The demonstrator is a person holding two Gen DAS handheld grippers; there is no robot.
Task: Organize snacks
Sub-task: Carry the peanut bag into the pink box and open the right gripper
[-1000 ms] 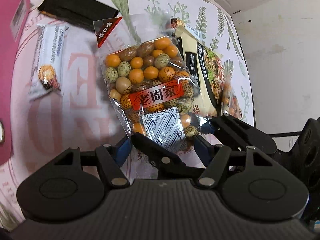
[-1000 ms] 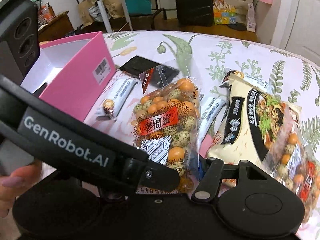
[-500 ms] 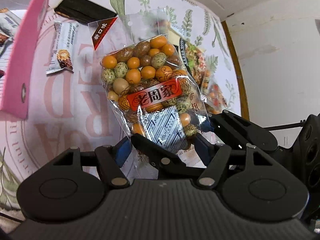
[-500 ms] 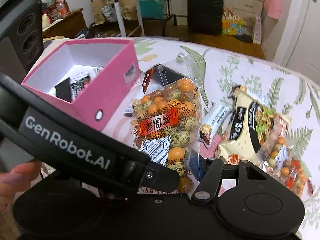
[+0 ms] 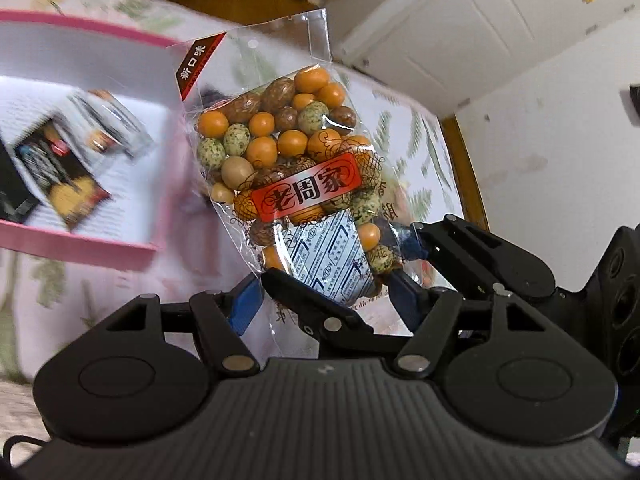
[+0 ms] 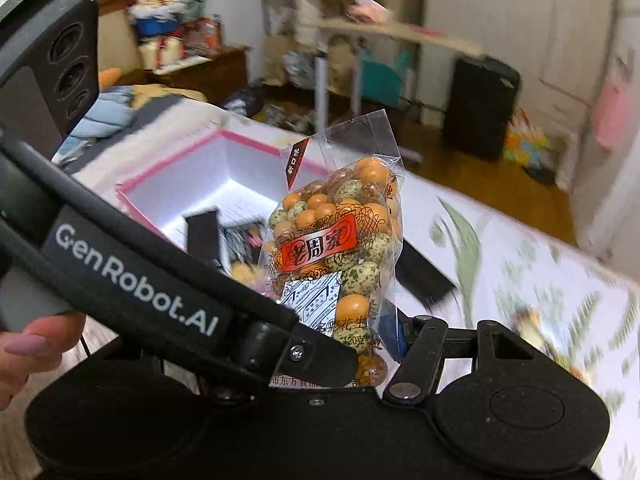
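A: Where is the coated-peanut bag (image 5: 288, 168) sitting?
B: Both tools, left tool (image 5: 324, 300) and right tool (image 6: 360, 344), are pinching its lower end, holding it upright beside the pink box (image 5: 80, 248).

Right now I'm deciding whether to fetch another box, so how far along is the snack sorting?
Partly done. The pink box already holds a few packets, one a dark snack packet. In hand: the bag of coated peanuts, clamped at its bottom end by both the left gripper and the right gripper and held up beside the box. The rest of the table is too blurred to count what is left.
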